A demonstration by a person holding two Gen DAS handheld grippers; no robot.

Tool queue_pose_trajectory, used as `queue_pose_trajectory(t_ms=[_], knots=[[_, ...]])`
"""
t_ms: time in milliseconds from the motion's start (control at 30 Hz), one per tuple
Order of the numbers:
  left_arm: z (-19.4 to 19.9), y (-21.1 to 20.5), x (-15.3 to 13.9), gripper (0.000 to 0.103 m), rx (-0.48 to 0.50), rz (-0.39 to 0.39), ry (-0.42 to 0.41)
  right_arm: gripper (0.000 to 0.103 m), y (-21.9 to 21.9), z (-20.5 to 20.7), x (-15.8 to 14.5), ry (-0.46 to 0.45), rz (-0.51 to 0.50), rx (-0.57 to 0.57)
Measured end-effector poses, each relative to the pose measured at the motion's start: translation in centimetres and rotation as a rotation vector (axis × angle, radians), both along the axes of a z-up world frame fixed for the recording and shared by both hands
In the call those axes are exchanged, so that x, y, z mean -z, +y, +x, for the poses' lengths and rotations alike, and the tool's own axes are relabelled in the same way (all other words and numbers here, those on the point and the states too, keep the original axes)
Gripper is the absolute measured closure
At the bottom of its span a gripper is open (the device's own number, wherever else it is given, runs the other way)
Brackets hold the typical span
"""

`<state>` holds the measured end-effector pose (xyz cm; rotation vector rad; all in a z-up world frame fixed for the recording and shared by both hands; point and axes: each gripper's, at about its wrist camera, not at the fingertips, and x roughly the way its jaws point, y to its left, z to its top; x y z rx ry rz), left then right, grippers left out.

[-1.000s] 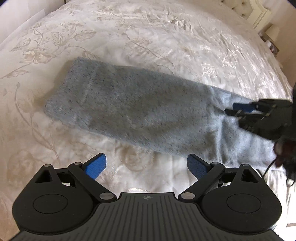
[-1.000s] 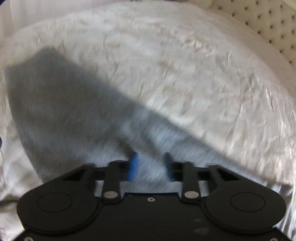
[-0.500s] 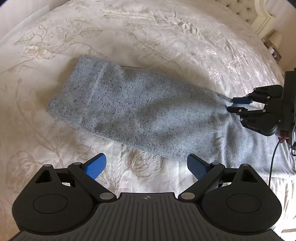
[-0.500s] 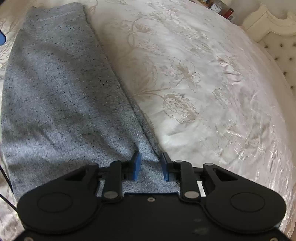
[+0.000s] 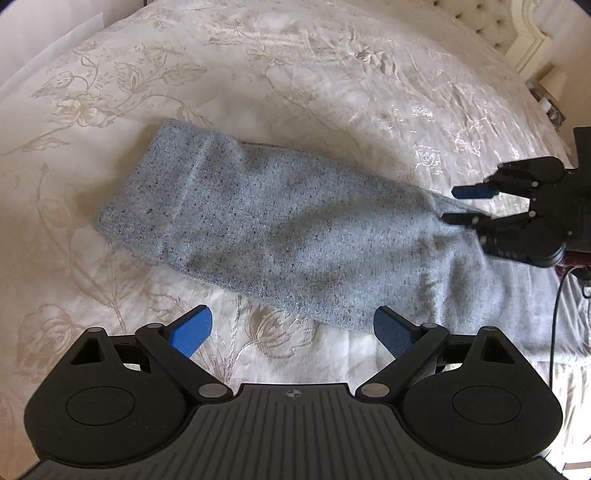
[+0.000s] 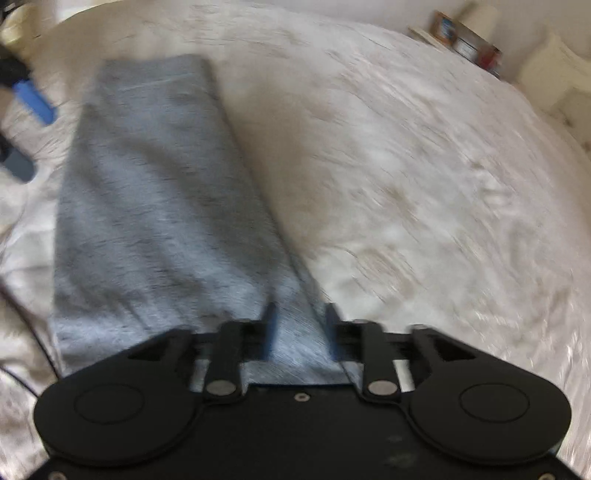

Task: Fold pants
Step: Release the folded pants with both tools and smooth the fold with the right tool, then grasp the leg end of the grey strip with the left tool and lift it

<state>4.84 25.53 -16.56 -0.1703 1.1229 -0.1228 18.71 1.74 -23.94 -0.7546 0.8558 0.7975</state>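
Grey speckled pants [image 5: 295, 229], folded lengthwise into one long strip, lie flat across the bed. My left gripper [image 5: 291, 325] hovers open over the bedcover just short of the strip's near edge, with nothing between its fingers. My right gripper [image 5: 461, 205] is at the strip's far edge toward the right end. Its jaws are opening, and the pants [image 6: 155, 206] edge lies loose between the fingers of this right gripper [image 6: 300, 325], where the pads are not pressing on it. The right wrist view is blurred; it shows the left gripper [image 6: 27, 133] at the far left.
A cream floral bedcover [image 5: 332, 74] spreads on all sides of the pants. A tufted headboard [image 5: 517, 33] stands at the top right. A bedside stand with small items [image 6: 465, 40] lies beyond the bed. A black cable [image 5: 554, 314] trails over the cloth at right.
The right gripper has rolled at the pants' edge and its fingers have spread wider apart. The left gripper has stayed where it was, open.
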Motion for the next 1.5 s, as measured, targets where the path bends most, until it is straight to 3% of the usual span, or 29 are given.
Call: queue_pose_trajectory(t_ms=[200, 267, 300, 367, 433, 567, 633, 700, 767, 867, 1100, 1233, 1367, 1433, 1467, 1500], knots=[[-0.2, -0.2, -0.1, 0.008, 0.001, 0.003, 0.004, 0.068, 1.0, 1.0, 1.5, 0.061, 0.003, -0.086], [-0.2, -0.1, -0.1, 0.008, -0.005, 0.001, 0.003, 0.079, 1.7, 1.5, 2.1, 0.091, -0.018, -0.114], [-0.3, 0.0, -0.1, 0.008, -0.008, -0.002, 0.004, 0.1, 1.9, 1.3, 2.2, 0.109, -0.02, -0.114], [-0.2, 0.1, -0.1, 0.008, -0.014, -0.005, 0.002, 0.102, 2.4, 1.3, 1.9, 0.116, -0.031, -0.105], [-0.1, 0.4, 0.0, 0.008, -0.024, -0.015, -0.004, 0.102, 2.7, 1.4, 1.5, 0.046, -0.051, -0.093], [0.6, 1.2, 0.5, 0.008, -0.052, -0.026, -0.005, 0.097, 3.7, 1.6, 1.8, 0.054, -0.049, -0.011], [1.0, 1.9, 0.6, 0.008, -0.081, -0.048, -0.011, 0.07, 3.8, 0.9, 1.0, 0.048, 0.006, 0.056], [1.4, 2.9, 0.5, 0.008, -0.11, -0.065, -0.022, 0.056, 3.4, 0.2, -0.1, 0.087, 0.085, 0.14], [1.8, 4.0, 0.3, 0.008, -0.14, -0.076, -0.037, 0.056, 3.1, -1.0, -0.9, 0.128, 0.147, 0.221], [2.5, 6.3, 1.2, 0.007, -0.195, -0.154, -0.015, 0.056, 2.6, -2.8, -1.4, 0.166, 0.186, 0.31], [5.2, 9.7, 4.5, 0.001, -0.239, -0.239, 0.015, 0.056, 3.0, -6.6, -2.3, 0.233, 0.246, 0.424], [6.8, 9.3, 5.1, 0.001, -0.199, -0.234, -0.012, 0.056, 3.0, -8.2, -2.7, 0.267, 0.281, 0.52], [6.4, 9.1, 5.3, 0.001, -0.28, -0.245, -0.023, 0.056, 2.6, -9.5, -2.7, 0.288, 0.315, 0.611], [6.4, 9.2, 5.2, 0.005, -0.299, -0.238, -0.012, 0.056, 2.2, -9.8, -2.6, 0.302, 0.338, 0.677], [6.5, 9.1, 5.0, 0.015, -0.295, -0.217, -0.004, 0.056, 1.8, -9.8, -2.5, 0.31, 0.349, 0.713], [6.5, 9.1, 4.7, 0.043, -0.29, -0.183, -0.001, 0.056, 1.5, -9.7, -2.4, 0.319, 0.36, 0.756]])
